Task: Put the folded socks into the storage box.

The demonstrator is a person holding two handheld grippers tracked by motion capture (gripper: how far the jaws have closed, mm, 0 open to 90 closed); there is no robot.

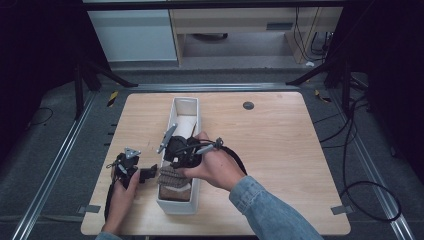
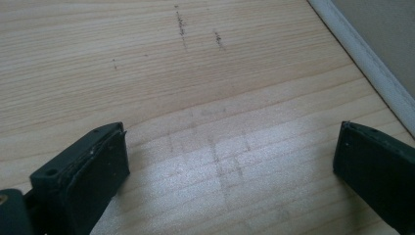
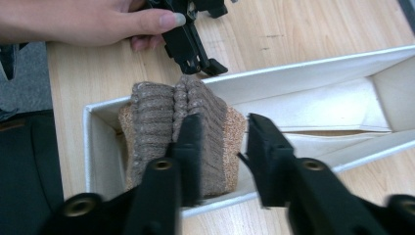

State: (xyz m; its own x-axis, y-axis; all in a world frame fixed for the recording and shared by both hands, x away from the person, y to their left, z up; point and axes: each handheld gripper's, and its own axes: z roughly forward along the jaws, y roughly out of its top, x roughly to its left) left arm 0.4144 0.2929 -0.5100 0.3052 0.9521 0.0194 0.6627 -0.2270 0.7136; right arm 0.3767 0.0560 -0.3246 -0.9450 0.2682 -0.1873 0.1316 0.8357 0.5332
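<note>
A long white box [image 1: 185, 102] stands lengthwise in the middle of the wooden table. A brown ribbed knitted bundle [image 1: 173, 178] sits upright in its near end, also seen in the right gripper view as the bundle [image 3: 156, 122]. My right gripper [image 1: 172, 161] hovers over the box just above the bundle. Its jaws [image 3: 225, 122] stand a little apart, with nothing pinched between them. My left gripper [image 1: 150, 173] rests low beside the box's left wall. It is wide open [image 2: 230, 161] over bare wood.
The far part of the box [image 3: 303, 73] holds only a pale liner [image 1: 186, 125]. A small dark disc [image 1: 248, 105] lies on the table at the back. In the right gripper view, a hand [image 3: 98, 19] holds the other gripper past the box.
</note>
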